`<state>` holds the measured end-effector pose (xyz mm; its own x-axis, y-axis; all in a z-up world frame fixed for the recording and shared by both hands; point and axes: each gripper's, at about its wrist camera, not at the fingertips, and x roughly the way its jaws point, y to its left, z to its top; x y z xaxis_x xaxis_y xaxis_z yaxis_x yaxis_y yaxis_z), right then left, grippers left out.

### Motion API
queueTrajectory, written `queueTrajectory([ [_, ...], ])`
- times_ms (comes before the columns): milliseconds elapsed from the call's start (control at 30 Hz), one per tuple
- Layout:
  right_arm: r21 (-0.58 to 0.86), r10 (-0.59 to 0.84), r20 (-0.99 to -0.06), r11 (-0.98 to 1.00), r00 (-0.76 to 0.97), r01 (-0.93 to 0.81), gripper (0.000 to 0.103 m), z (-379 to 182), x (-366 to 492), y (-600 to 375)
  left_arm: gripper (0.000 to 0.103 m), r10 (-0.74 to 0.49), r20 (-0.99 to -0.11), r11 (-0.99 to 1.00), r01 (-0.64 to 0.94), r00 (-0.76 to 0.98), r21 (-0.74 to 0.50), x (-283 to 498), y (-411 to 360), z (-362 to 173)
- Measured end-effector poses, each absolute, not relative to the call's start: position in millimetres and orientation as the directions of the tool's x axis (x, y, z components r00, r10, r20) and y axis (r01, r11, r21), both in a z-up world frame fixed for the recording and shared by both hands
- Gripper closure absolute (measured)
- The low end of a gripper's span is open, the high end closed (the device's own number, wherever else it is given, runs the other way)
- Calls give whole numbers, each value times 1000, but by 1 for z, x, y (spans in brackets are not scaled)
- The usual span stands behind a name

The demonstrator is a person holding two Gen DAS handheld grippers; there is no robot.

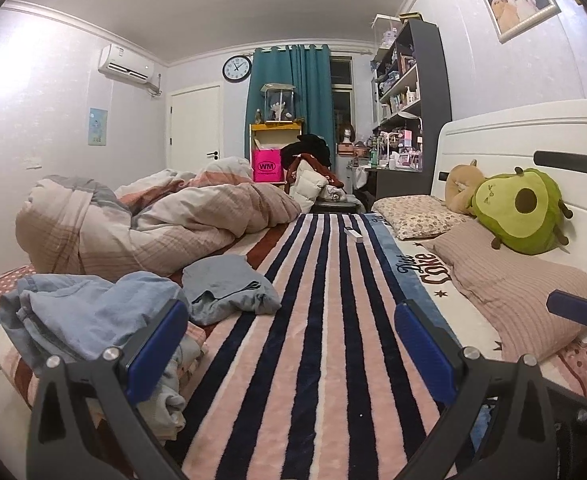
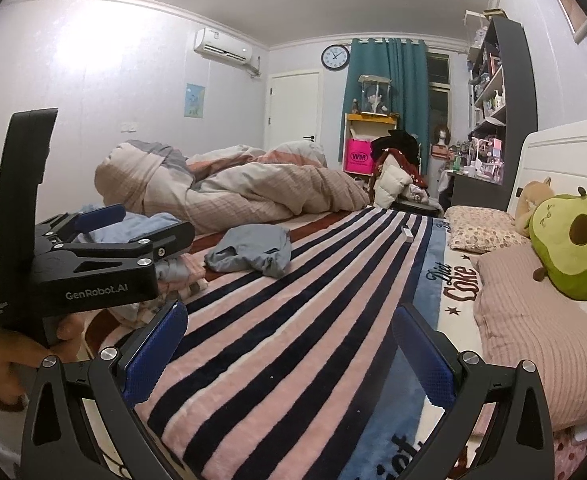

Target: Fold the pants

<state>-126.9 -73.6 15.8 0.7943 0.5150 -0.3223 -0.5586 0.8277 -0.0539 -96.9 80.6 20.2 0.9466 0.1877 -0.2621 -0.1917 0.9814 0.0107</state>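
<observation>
A crumpled light blue-grey garment (image 1: pixel 229 284) lies on the striped blanket (image 1: pixel 325 320) ahead and left of my left gripper (image 1: pixel 291 320); it also shows in the right wrist view (image 2: pixel 253 252). A heap of pale blue denim clothes (image 1: pixel 89 316) lies at the bed's left edge, close to my left finger. My left gripper is open and empty above the blanket. My right gripper (image 2: pixel 289 336) is open and empty, to the right of the left gripper (image 2: pixel 133 226), which shows in the right wrist view held over the denim heap (image 2: pixel 133 228).
A bunched duvet (image 1: pixel 153 224) fills the far left of the bed. Pillows (image 1: pixel 509 296) and an avocado plush (image 1: pixel 521 208) lie along the white headboard at the right. A small white box (image 1: pixel 353 234) sits on the blanket farther off.
</observation>
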Motion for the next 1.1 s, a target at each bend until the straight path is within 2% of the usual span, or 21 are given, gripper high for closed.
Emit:
queueTrajectory([
  [1100, 40, 494, -350, 857, 796, -514, 1, 9, -114, -101, 1, 188, -257, 982, -189, 948, 23, -102, 83, 22],
])
